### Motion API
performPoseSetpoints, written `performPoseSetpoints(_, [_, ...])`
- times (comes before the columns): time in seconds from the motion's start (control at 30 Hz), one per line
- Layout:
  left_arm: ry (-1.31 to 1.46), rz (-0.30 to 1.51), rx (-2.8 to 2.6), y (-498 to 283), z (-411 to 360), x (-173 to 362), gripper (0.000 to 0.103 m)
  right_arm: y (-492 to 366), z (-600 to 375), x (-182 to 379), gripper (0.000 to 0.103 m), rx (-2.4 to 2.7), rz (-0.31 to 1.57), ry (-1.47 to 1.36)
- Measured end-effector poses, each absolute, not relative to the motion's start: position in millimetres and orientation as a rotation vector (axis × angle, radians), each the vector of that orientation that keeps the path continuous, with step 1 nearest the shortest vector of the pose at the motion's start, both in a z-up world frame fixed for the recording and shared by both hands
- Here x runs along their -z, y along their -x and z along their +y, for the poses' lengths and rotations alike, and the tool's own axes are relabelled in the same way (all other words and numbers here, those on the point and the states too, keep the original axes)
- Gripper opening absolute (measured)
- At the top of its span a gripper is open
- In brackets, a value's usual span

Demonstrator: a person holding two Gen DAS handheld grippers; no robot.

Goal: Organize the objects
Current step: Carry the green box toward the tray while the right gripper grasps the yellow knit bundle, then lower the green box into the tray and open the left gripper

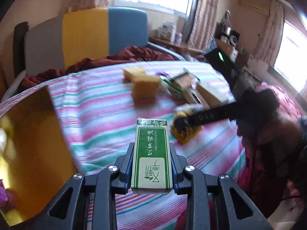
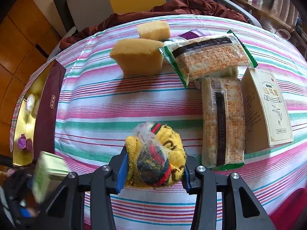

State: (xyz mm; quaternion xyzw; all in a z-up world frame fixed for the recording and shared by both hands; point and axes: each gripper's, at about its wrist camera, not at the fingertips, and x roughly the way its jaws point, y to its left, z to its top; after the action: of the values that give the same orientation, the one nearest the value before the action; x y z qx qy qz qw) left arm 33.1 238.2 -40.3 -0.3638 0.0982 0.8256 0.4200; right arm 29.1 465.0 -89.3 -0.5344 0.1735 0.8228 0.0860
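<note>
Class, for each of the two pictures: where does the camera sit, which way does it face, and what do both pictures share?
Left wrist: on the left gripper, facing across the striped bed; it grips a green box.
Right wrist: on the right gripper, facing the headboard; it grips a yellow knitted bundle.
Shared: sponges, snack packets, gold tray.

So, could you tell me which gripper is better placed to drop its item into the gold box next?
Left. The left gripper holds the green carton right beside the gold box; the right gripper, closed on the yellow bundle, sits farther away.
</note>
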Motion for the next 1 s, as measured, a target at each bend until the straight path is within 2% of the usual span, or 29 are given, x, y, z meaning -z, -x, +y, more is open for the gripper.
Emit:
performPoseSetpoints(0.13, [0.947, 0.086, -2.182, 1, 178, 11, 0.031, -29, 462, 89, 0.046, -2.452, 0.486, 1.594])
performPoseSetpoints(0.23, [0.980, 0.038, -2.285, 31, 133, -1, 0.031, -29, 461, 88, 0.046, -2.453, 0.466, 1.596])
performPoseSetpoints(0.43, [1.122, -0.049, -2.481, 99, 49, 6, 0.030, -30, 459, 87, 0.046, -2.454, 0.439, 1.592])
performPoseSetpoints(0.6, [1.233, 0.004, -2.543, 132, 23, 28, 0.031, -30, 459, 87, 0.046, -2.453, 0.437, 1.594])
performPoseSetpoints(1.0, [1.443, 0.096, -2.561, 173, 13, 81, 0.033, -31, 460, 88, 0.047, -2.452, 0.437, 1.596])
